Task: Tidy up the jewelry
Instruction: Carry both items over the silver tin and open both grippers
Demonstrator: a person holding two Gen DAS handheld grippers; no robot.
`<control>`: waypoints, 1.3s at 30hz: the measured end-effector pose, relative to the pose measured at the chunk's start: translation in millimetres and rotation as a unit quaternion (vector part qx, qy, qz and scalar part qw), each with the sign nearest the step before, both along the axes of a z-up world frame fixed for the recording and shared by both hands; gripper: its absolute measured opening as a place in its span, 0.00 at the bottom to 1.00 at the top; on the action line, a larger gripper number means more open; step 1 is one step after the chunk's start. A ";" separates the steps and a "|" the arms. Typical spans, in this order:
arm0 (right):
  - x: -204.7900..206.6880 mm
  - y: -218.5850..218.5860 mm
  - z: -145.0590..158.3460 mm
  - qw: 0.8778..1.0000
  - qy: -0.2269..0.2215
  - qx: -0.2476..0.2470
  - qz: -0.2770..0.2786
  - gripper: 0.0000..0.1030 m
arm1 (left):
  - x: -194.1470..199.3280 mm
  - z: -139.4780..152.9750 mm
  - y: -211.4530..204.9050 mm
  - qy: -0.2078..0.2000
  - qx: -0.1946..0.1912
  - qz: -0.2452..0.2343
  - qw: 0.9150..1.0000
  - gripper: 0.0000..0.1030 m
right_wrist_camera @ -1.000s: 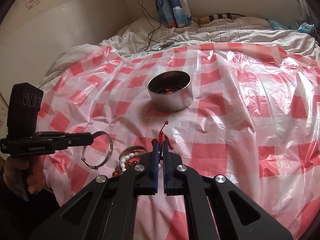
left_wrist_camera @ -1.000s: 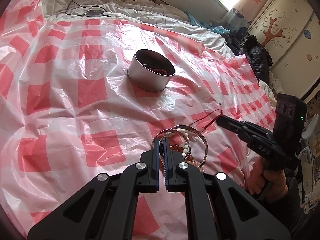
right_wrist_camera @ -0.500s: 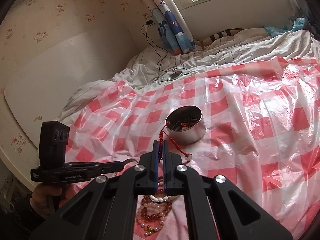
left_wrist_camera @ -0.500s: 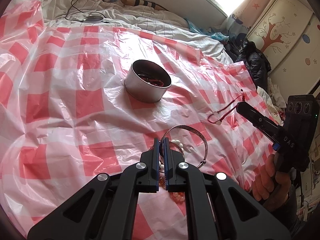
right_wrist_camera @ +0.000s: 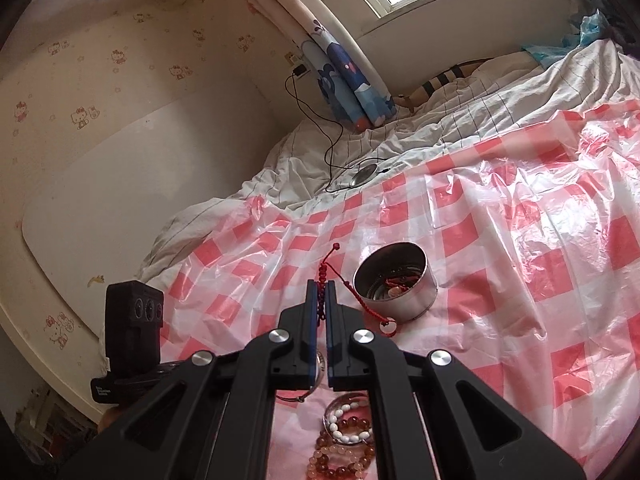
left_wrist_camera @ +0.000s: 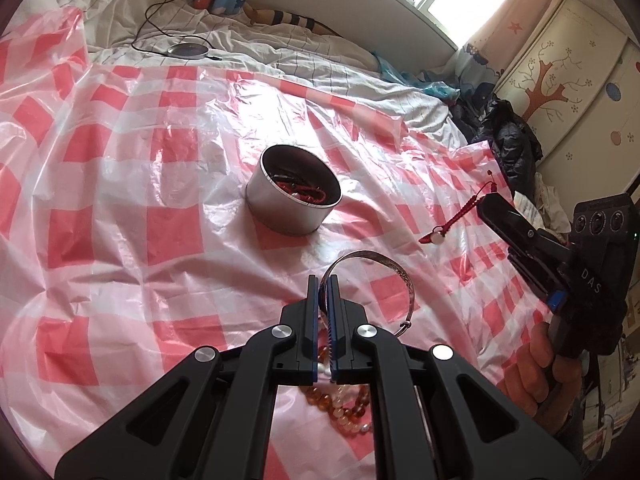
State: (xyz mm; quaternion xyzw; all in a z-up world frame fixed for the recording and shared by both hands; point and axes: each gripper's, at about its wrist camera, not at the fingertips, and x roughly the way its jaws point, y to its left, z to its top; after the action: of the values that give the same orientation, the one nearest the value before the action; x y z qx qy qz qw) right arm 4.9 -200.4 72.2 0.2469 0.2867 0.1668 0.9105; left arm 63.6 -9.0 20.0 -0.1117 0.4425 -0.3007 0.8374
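The left claw (left_wrist_camera: 324, 292) is clamped on a silver bangle (left_wrist_camera: 384, 276), low in the frame's centre. The right claw (right_wrist_camera: 321, 294) pinches a red cord bracelet (right_wrist_camera: 360, 300) — it dangles above the checkered sheet (left_wrist_camera: 160, 240). The metal tin (left_wrist_camera: 294, 196) sits mid-frame; beaded bracelets (right_wrist_camera: 344, 440) lie at the bottom edge.

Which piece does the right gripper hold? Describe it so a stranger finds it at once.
Start at the red-checked plastic sheet on the bed, then the round metal tin at its middle. Right of the tin, the right gripper pinches a red braided cord bracelet in the air; its neighbours, a silver bangle and bead bracelets, aren't cord.
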 end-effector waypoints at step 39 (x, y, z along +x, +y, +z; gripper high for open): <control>117.7 2.1 -33.8 0.999 0.027 -0.025 0.034 0.04 | 139.9 -43.2 -69.0 0.011 0.054 0.023 0.998 0.04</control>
State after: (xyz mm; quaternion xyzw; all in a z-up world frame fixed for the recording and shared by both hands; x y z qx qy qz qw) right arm 122.6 -198.3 38.5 0.2187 0.3233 0.1835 0.9022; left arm 203.5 -78.0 -23.2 -0.0795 0.4644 -0.2557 0.8442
